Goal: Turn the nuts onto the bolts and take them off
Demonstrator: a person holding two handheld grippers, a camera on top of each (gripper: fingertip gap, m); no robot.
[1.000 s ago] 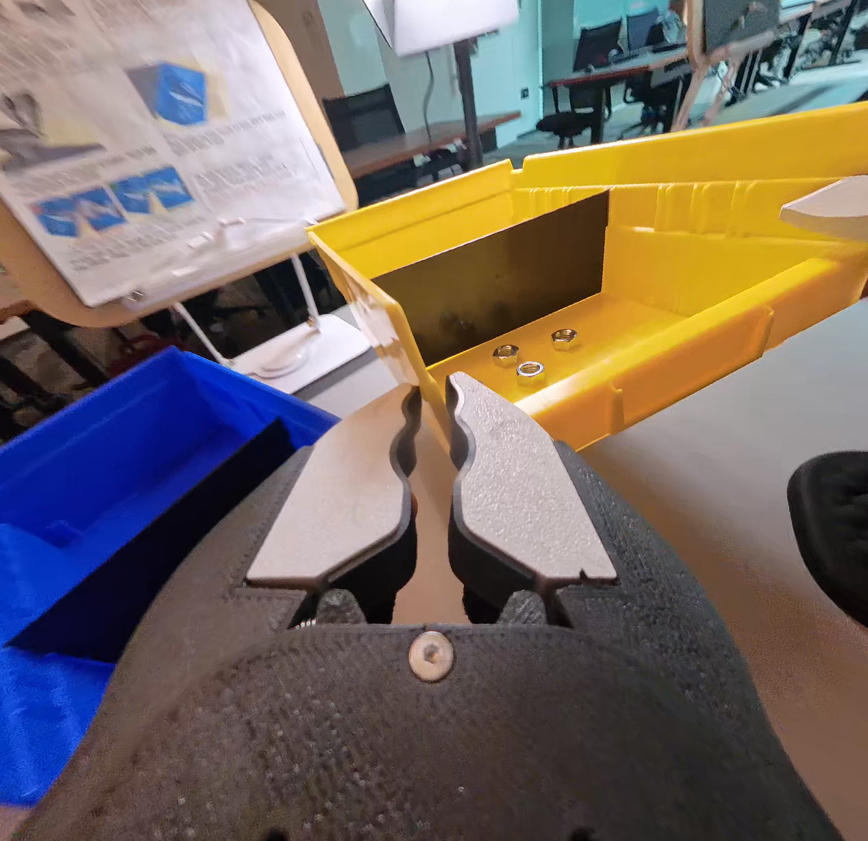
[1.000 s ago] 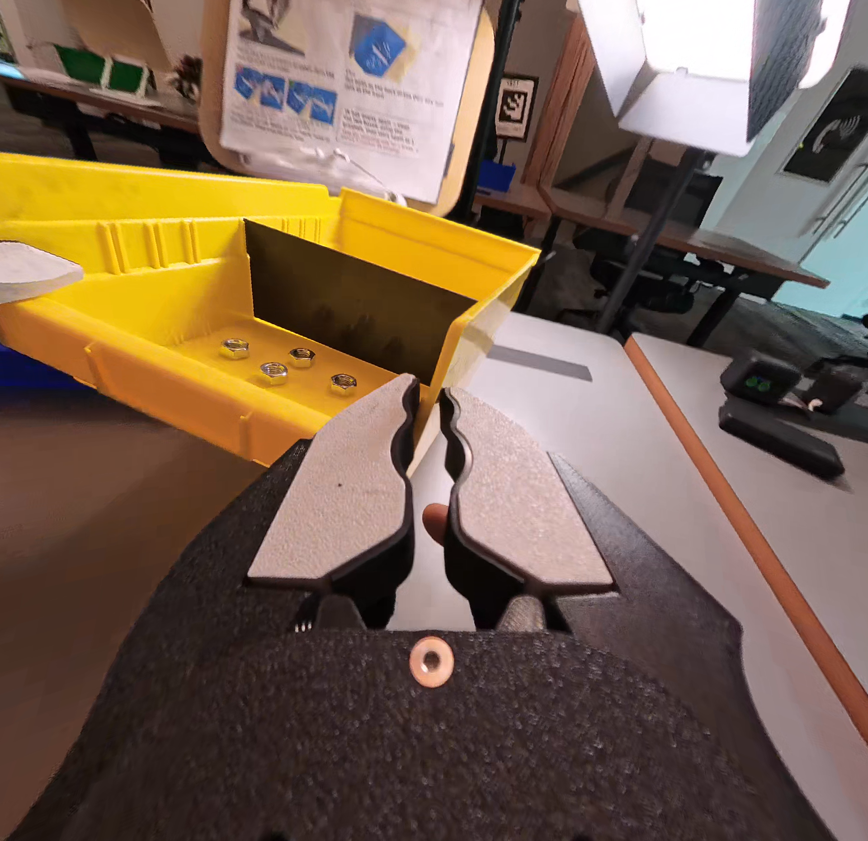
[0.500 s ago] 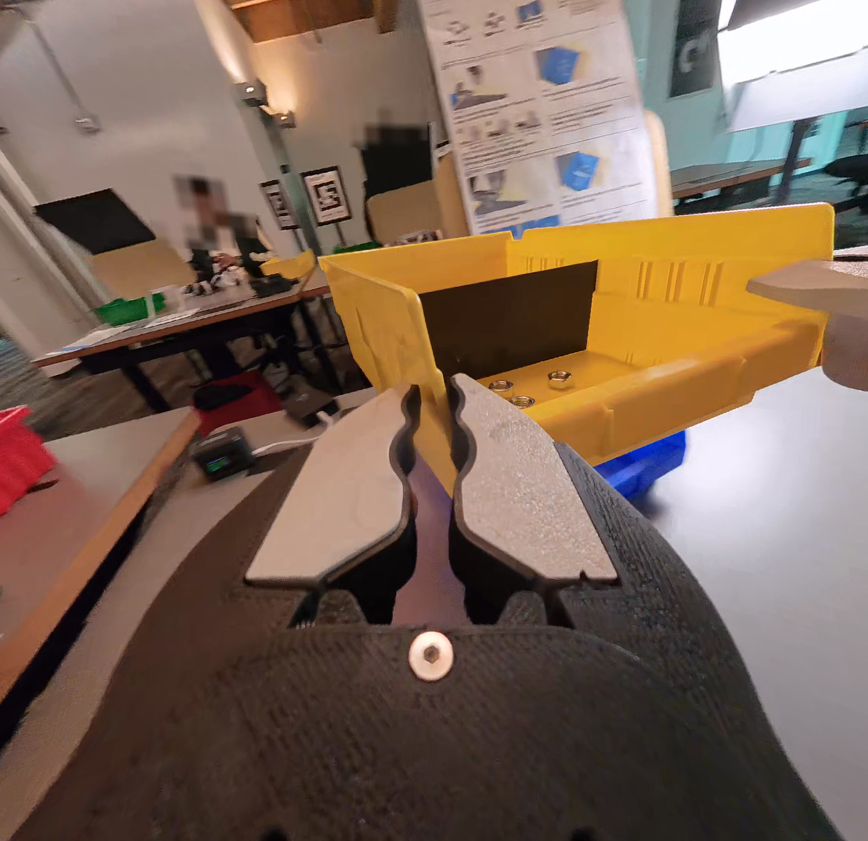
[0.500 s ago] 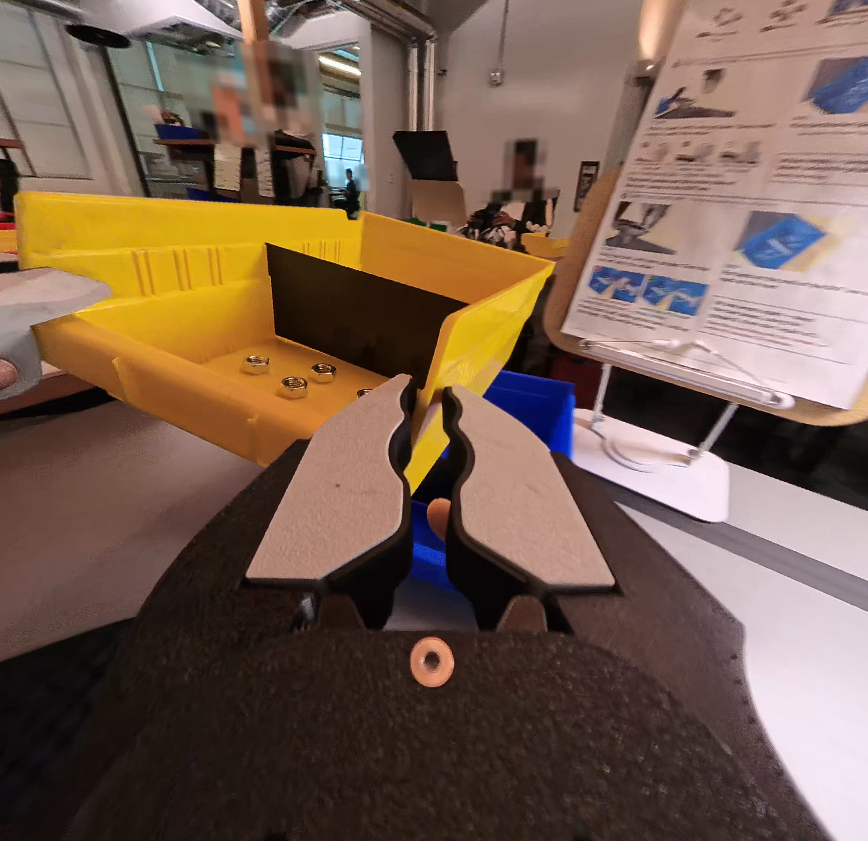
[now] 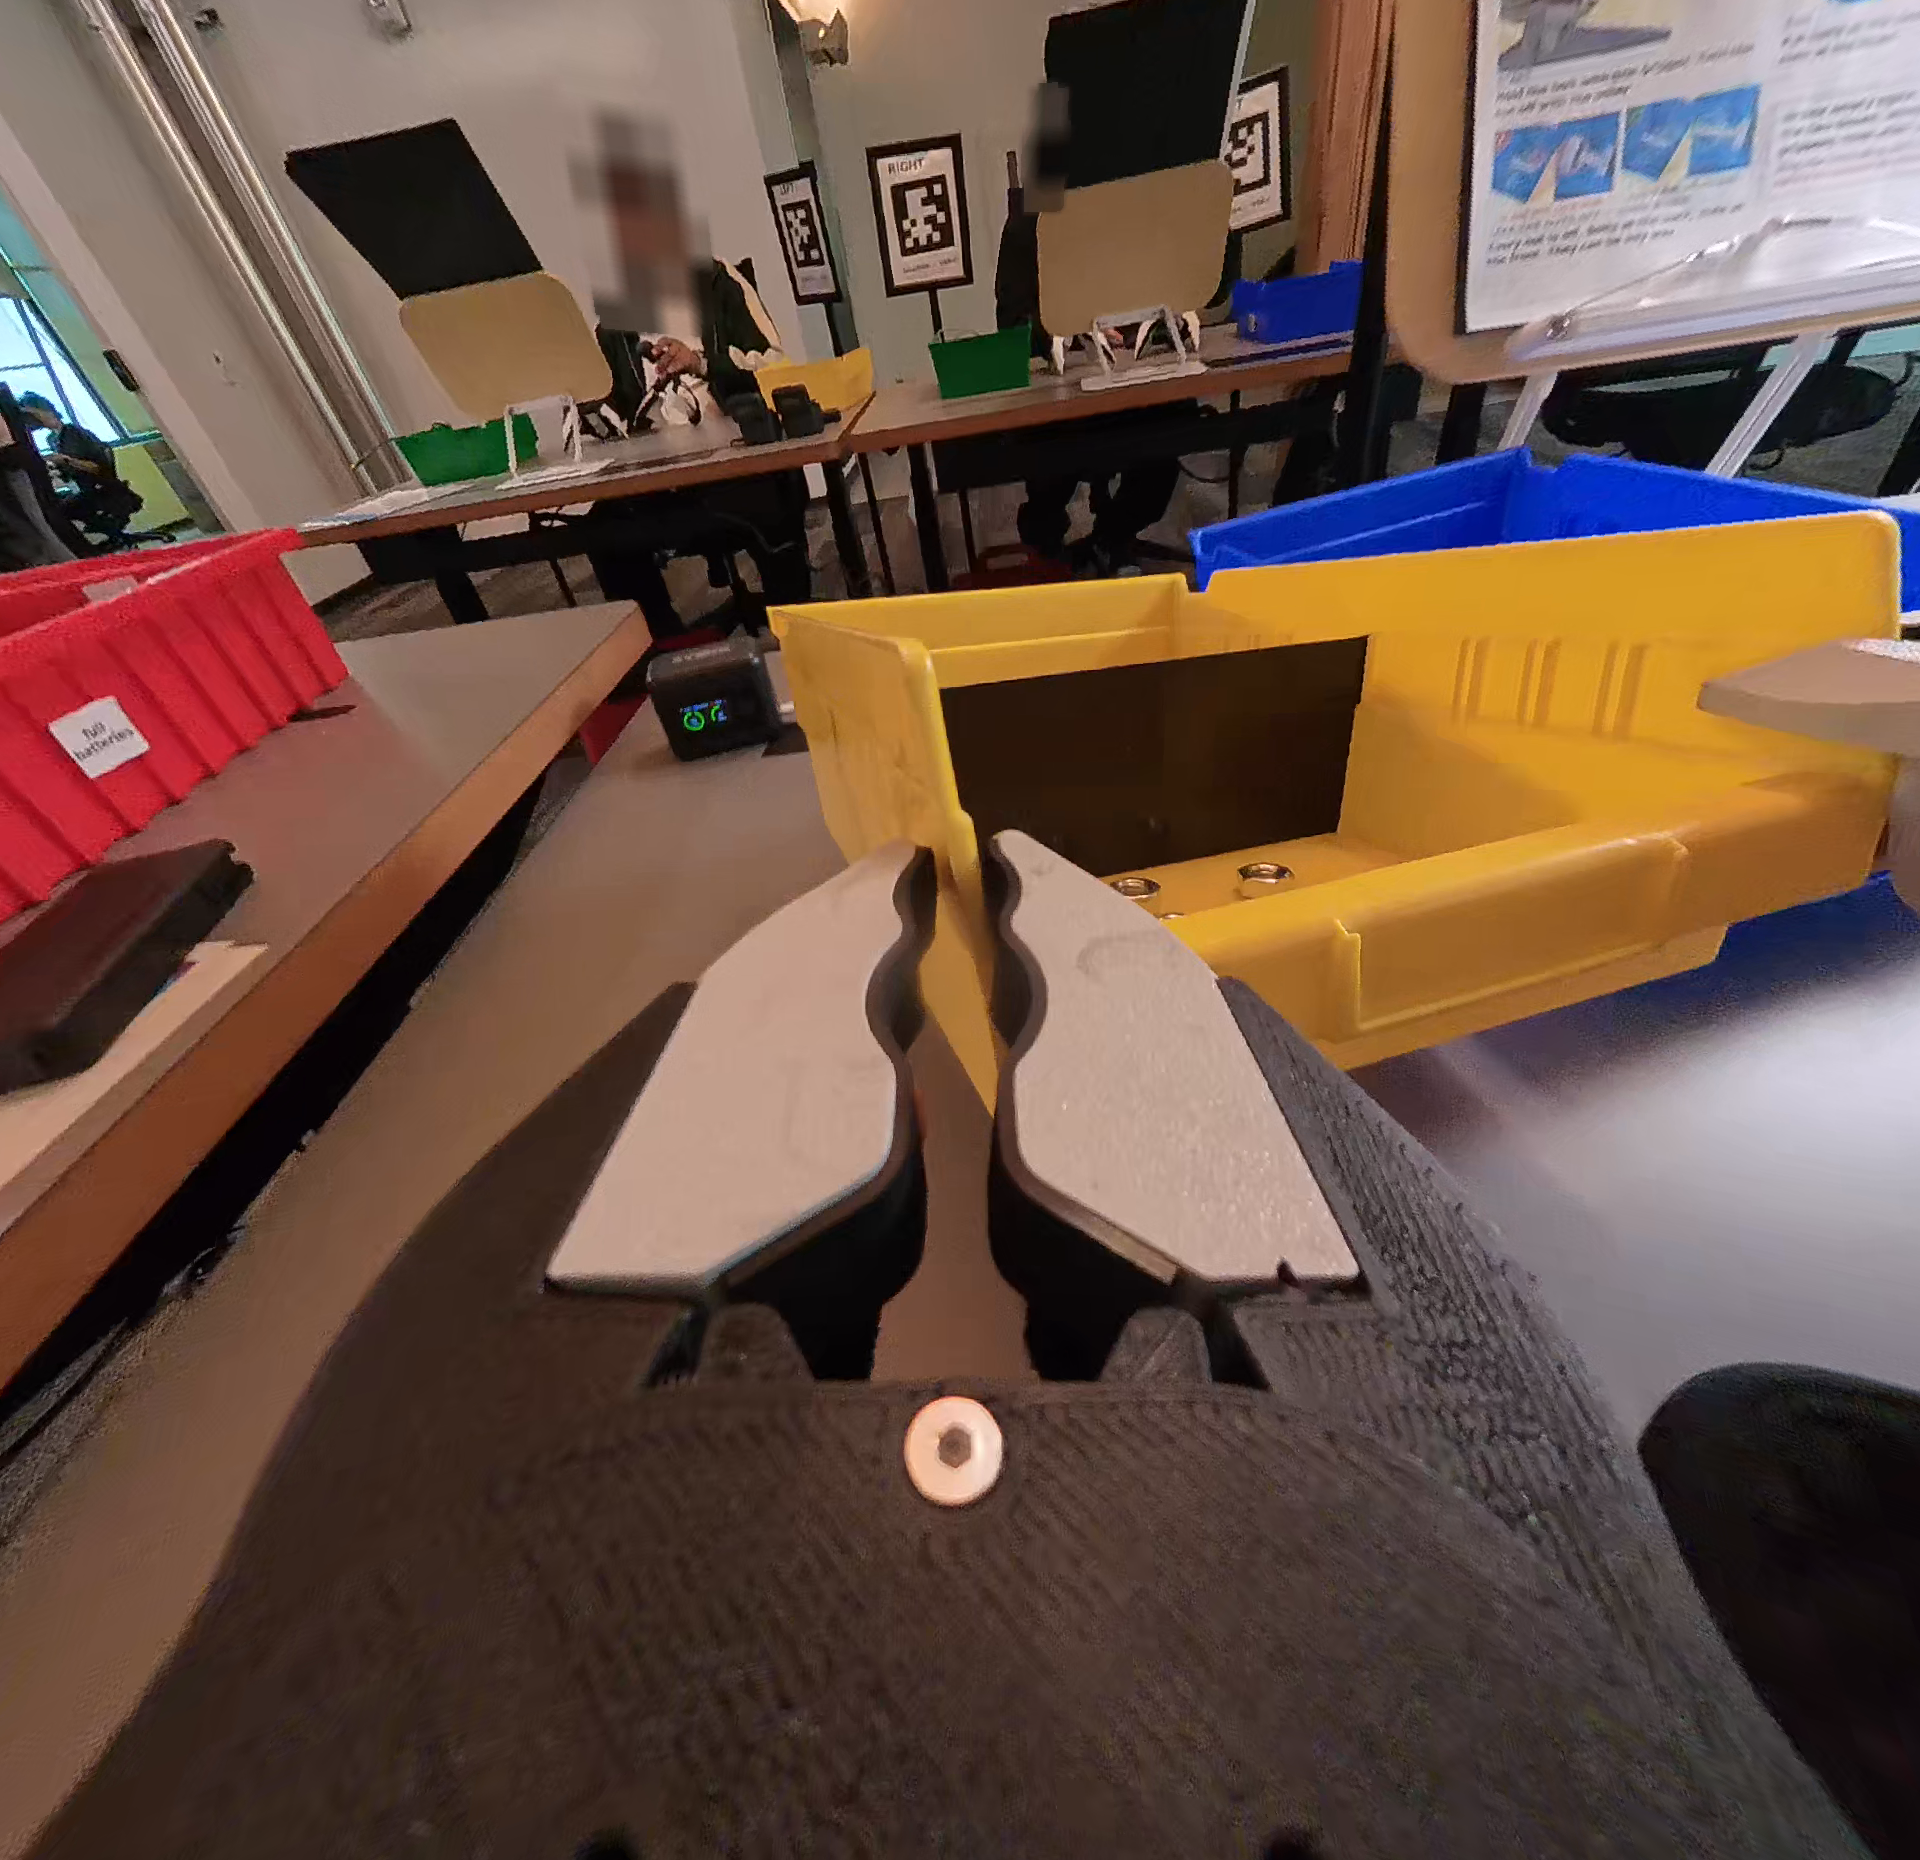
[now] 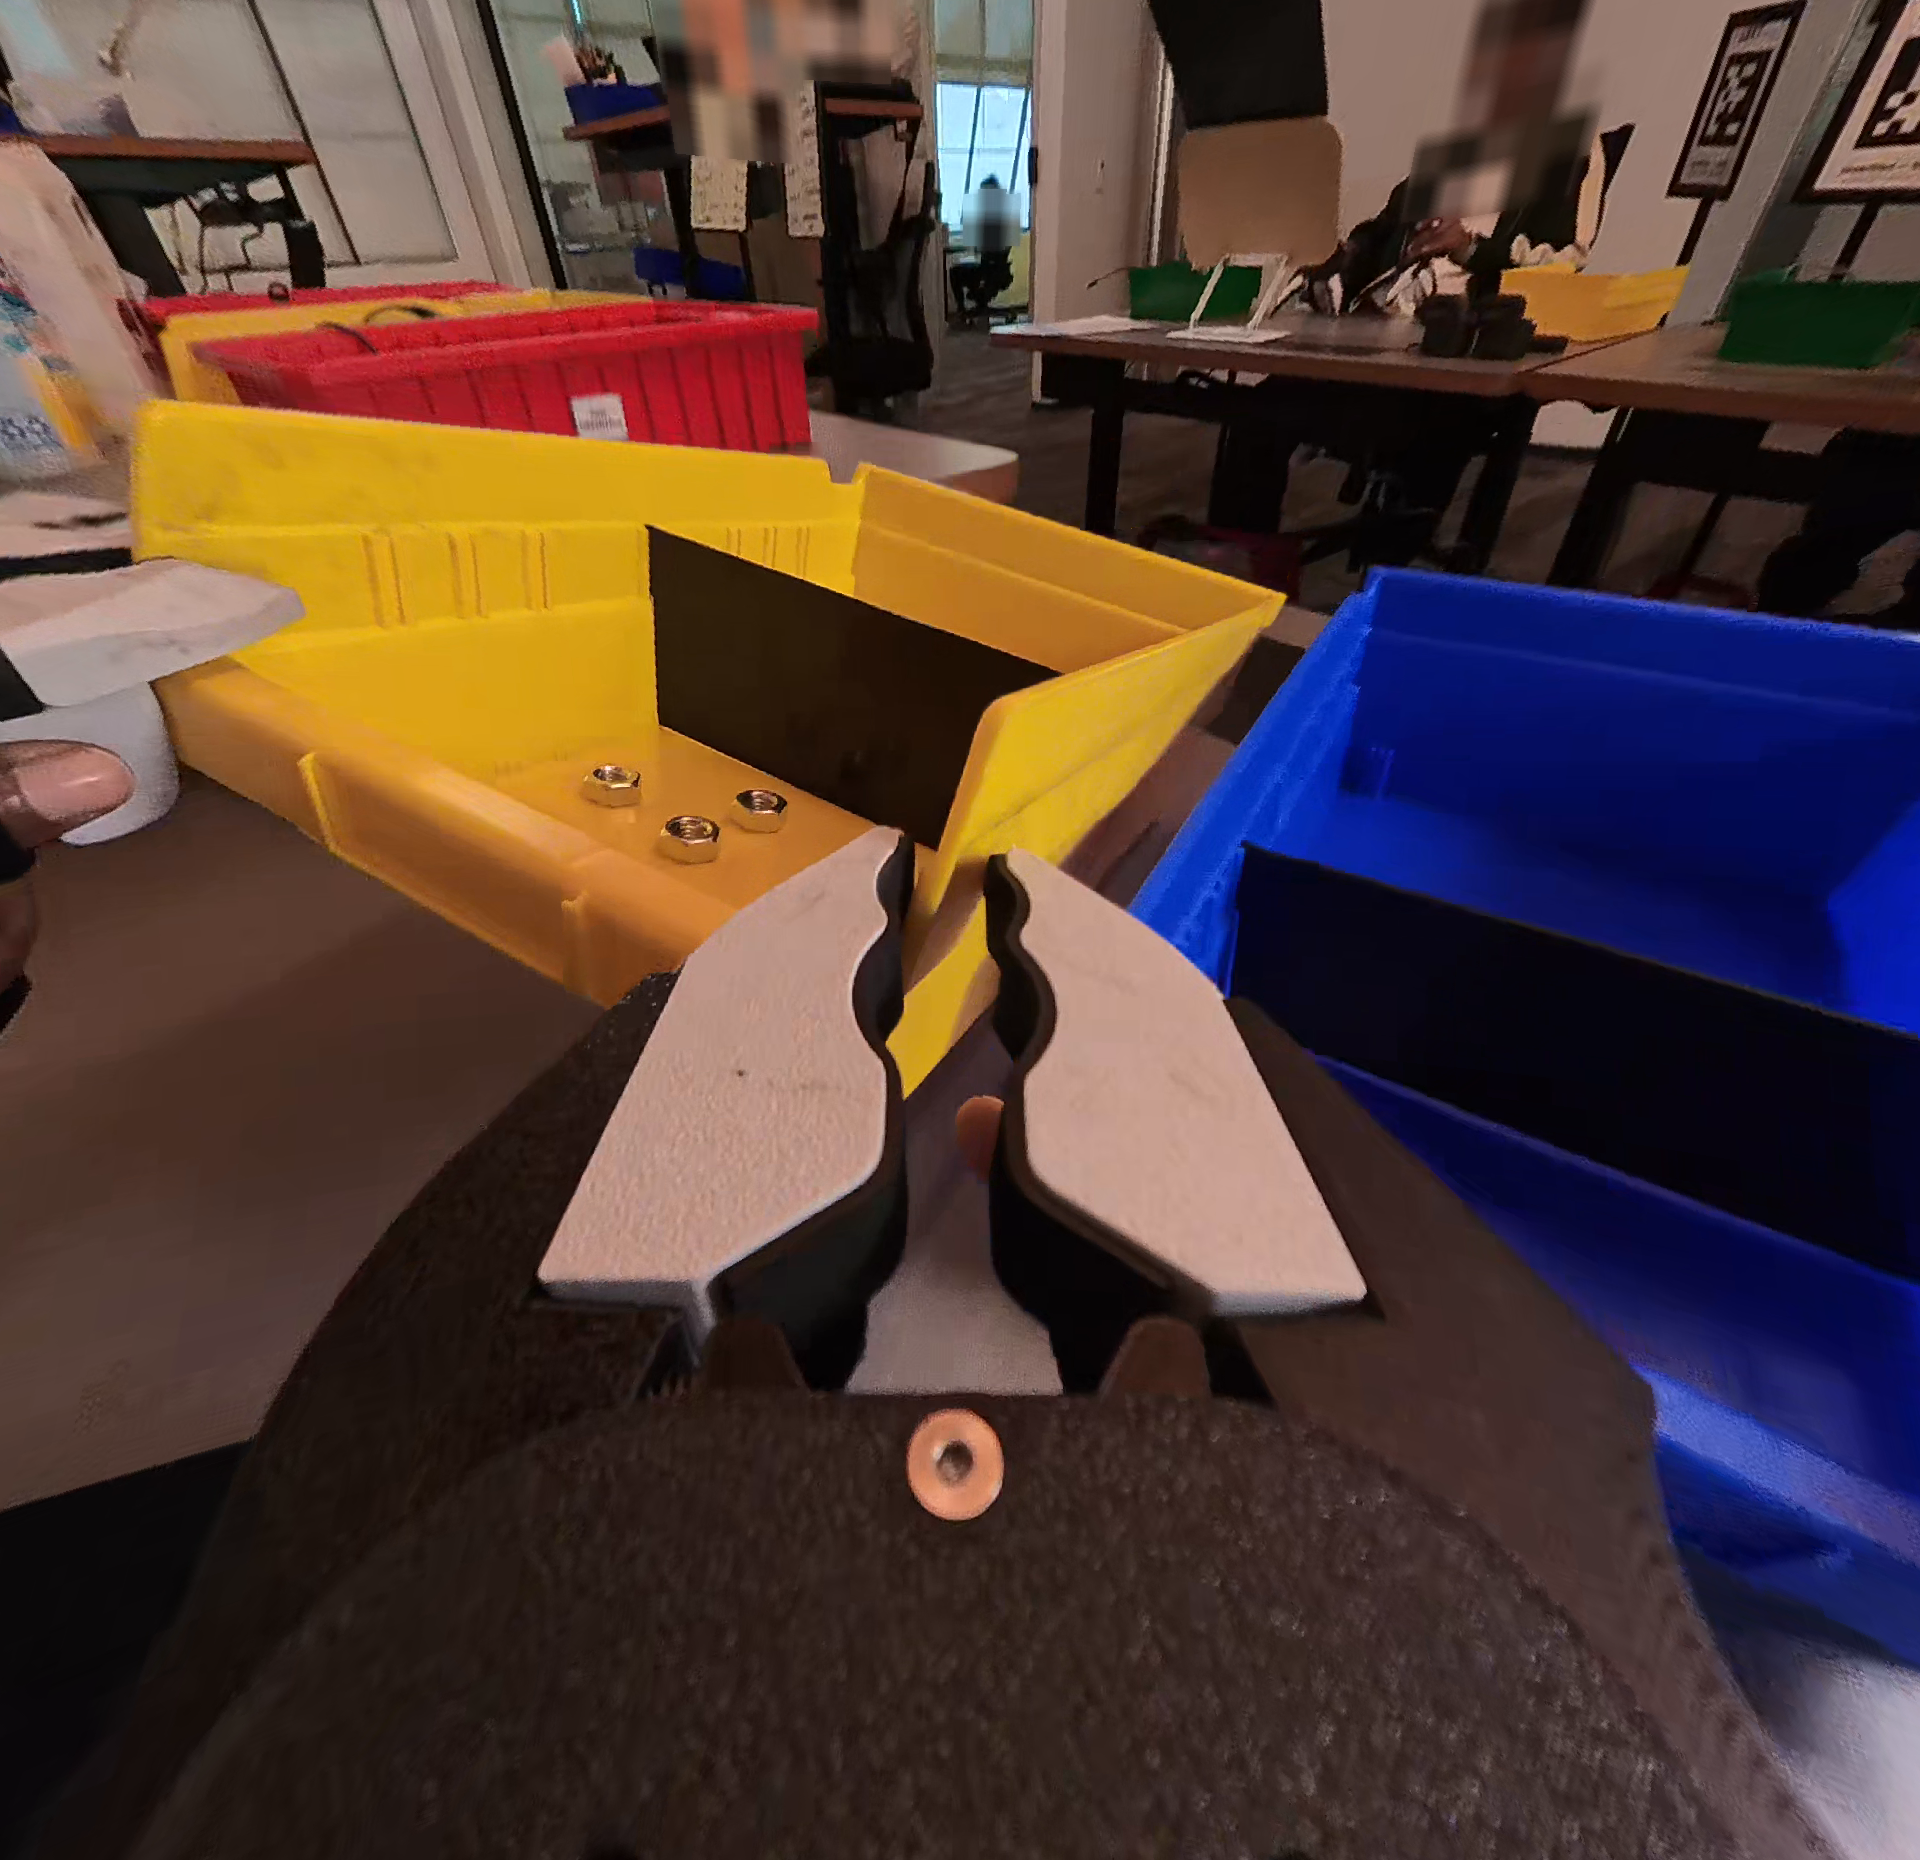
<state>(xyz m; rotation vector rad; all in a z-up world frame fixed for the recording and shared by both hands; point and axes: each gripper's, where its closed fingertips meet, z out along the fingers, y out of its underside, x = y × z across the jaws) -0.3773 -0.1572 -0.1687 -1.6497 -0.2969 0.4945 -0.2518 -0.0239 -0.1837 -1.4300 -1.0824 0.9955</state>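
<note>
Over the grey table (image 5: 582,937), both grippers are holding one yellow bin (image 6: 499,491) between them, the left gripper (image 5: 956,865) pinching its end wall narrowly and the right gripper (image 6: 948,865) pinching the opposite end wall. Loose nuts (image 6: 688,836) are lying on the bin floor at about eleven o'clock from the right fingers, with no bolts showing. I'm judging this as setup: the bin wants setting down level beside the blue bin (image 6: 1621,875), then both grips need releasing.

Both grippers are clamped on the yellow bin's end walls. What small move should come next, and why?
Probably set the yellow bin level on the table and release. The left gripper and right gripper each pinch an end wall, so neither can pick anything. The nuts lie loose on the bin floor by the black divider, and no bolts are in view.
</note>
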